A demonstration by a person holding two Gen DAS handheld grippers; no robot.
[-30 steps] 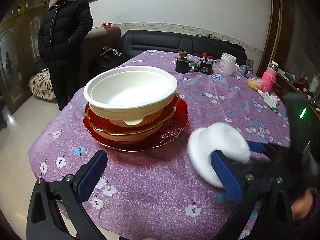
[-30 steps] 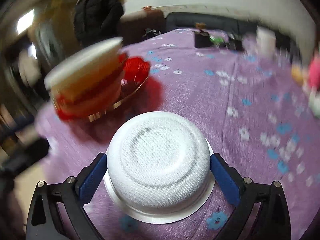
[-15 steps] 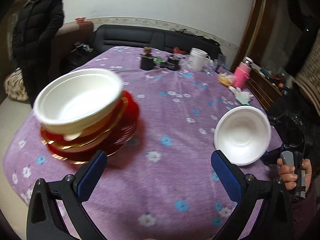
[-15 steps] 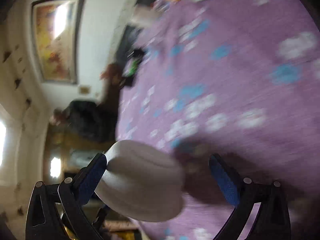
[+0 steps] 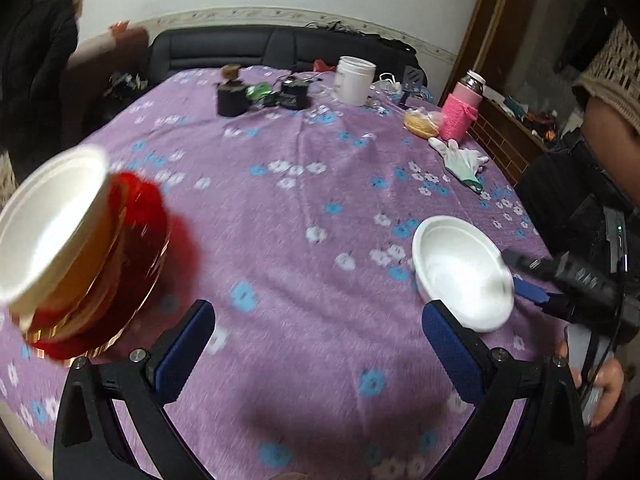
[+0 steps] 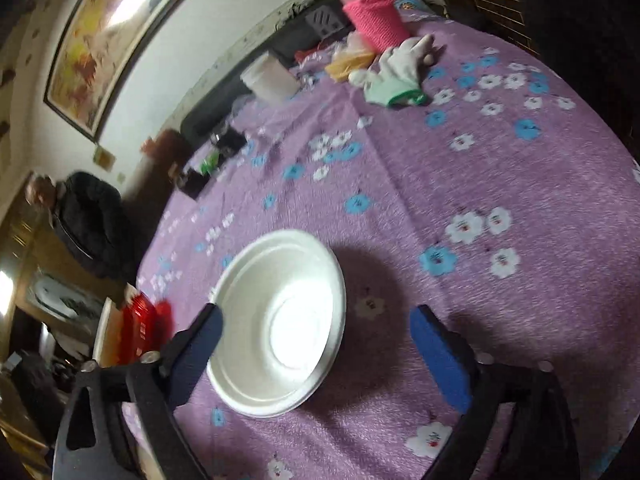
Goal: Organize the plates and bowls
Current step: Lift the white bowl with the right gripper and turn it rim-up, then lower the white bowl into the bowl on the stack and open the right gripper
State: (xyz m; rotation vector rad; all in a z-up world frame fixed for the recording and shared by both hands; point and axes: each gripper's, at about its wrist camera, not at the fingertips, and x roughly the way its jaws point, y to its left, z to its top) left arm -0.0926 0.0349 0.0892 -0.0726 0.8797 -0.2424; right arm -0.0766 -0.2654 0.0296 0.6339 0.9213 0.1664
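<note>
Where purple floral cloth (image 6: 500,168) spreads, a round white foam bowl (image 6: 280,320) sits.

A small white bowl (image 6: 280,320) sits upright on the purple surface (image 5: 304,184), well apart from a stack (image 5: 76,252) of white bowl, amber dish and red plate.

We note a purple flowered table (image 5: 304,208); at its far right edge a pink-sleeved flask (image 5: 462,110), white gloves (image 5: 460,160), a white tub (image 5: 354,80).

open purple tablecloth (image 5: 304,280) mid-table, stacked dishes (image 5: 76,248) left, small white bowl (image 5: 460,268) right, clutter (image 5: 356,80) at far edge
</note>
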